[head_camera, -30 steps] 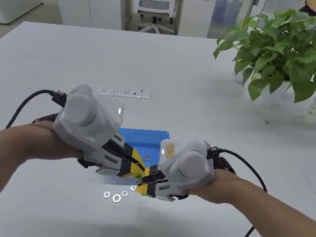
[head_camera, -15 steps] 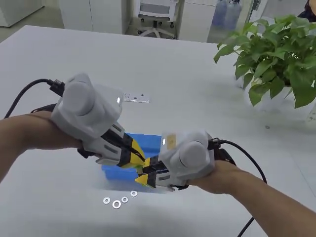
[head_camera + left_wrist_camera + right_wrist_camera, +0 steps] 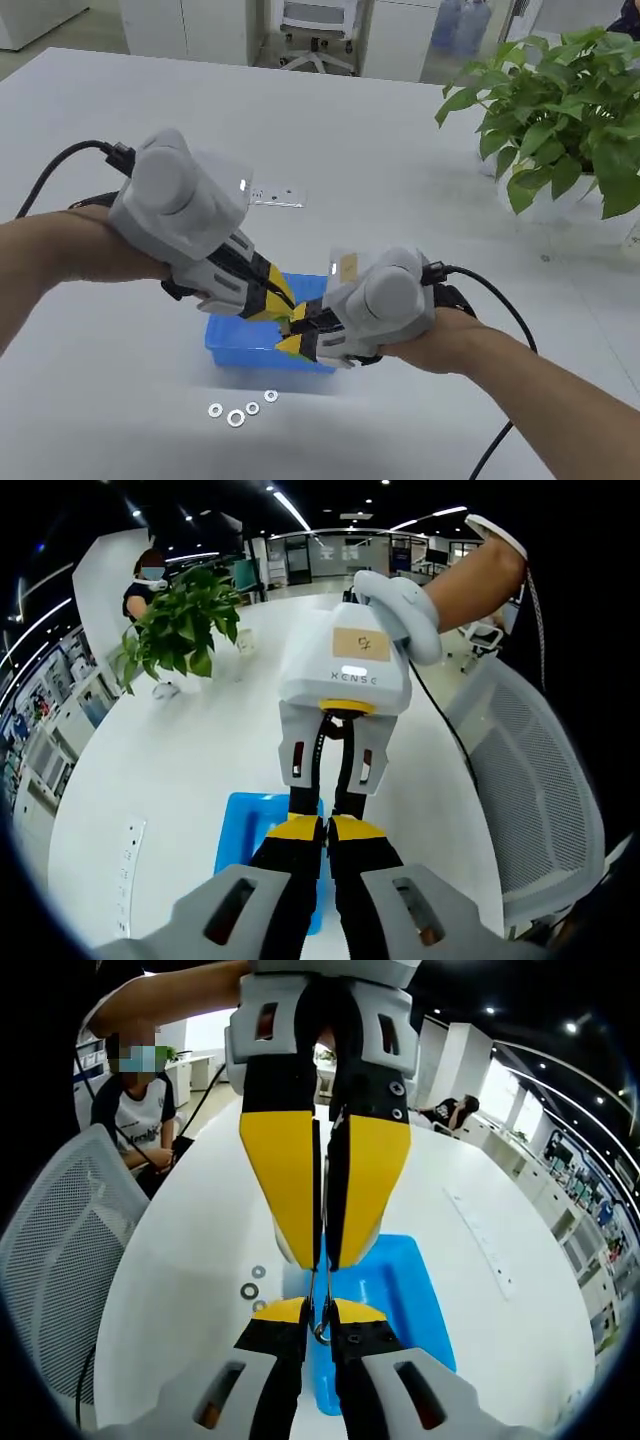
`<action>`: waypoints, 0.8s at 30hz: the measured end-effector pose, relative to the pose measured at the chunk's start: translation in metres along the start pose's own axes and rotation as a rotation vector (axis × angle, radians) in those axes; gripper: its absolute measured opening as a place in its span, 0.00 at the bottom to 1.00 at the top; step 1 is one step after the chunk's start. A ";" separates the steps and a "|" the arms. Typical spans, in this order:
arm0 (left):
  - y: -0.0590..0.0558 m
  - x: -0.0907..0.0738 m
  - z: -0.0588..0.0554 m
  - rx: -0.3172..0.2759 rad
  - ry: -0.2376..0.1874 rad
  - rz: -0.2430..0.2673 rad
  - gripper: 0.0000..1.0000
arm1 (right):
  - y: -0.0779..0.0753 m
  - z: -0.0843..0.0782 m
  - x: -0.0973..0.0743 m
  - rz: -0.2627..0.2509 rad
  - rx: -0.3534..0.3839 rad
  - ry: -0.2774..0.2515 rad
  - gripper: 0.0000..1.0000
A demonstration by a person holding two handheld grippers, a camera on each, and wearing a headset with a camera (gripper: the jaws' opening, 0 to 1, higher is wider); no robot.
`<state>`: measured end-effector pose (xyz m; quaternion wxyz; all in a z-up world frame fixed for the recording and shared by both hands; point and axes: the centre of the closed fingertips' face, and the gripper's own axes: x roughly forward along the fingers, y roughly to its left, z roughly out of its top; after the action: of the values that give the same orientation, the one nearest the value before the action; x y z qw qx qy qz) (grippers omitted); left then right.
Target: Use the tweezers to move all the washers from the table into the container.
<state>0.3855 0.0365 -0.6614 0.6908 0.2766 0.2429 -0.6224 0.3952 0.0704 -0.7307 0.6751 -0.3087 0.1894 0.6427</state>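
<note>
White table (image 3: pixel 400 180), frame centre: left gripper (image 3: pixel 285 305) and right gripper (image 3: pixel 292 345) both clench the tweezers (image 3: pixel 320 1260) (washer (image 3: pixel 320 1334) at their tip) over the blue container (image 3: pixel 235 340); we'd release low, gently.

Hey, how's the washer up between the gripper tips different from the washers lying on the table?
The held washer sits at the tweezers tip, over the blue container; the table washers lie flat on the white table beside it. The held washer is alone; the table washers form a small cluster. All are small metal rings.
</note>
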 end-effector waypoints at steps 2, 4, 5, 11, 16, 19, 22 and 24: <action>0.002 0.001 -0.002 0.000 0.003 -0.001 0.06 | -0.002 -0.002 0.001 0.002 0.001 0.002 0.10; 0.005 0.003 -0.004 -0.003 0.006 -0.003 0.06 | -0.004 -0.005 0.003 0.005 0.006 0.003 0.10; 0.005 0.003 -0.005 -0.003 0.008 -0.004 0.06 | -0.005 -0.006 0.003 0.006 0.008 0.004 0.10; 0.012 0.008 -0.010 -0.009 0.009 -0.006 0.06 | -0.010 -0.011 0.007 0.010 0.017 0.001 0.10; 0.017 0.011 -0.013 -0.017 0.008 -0.010 0.06 | -0.013 -0.015 0.010 0.012 0.025 0.004 0.10; 0.020 0.013 -0.015 -0.020 0.006 -0.010 0.06 | -0.015 -0.017 0.012 0.014 0.032 0.003 0.11; 0.023 0.016 -0.017 -0.024 0.005 -0.011 0.06 | -0.018 -0.020 0.014 0.016 0.037 0.005 0.11; 0.025 0.018 -0.019 -0.025 0.006 -0.012 0.06 | -0.020 -0.022 0.016 0.015 0.039 0.008 0.11</action>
<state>0.4121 0.0385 -0.6855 0.6896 0.2682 0.2547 -0.6226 0.4192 0.0677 -0.7539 0.6753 -0.2964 0.2069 0.6429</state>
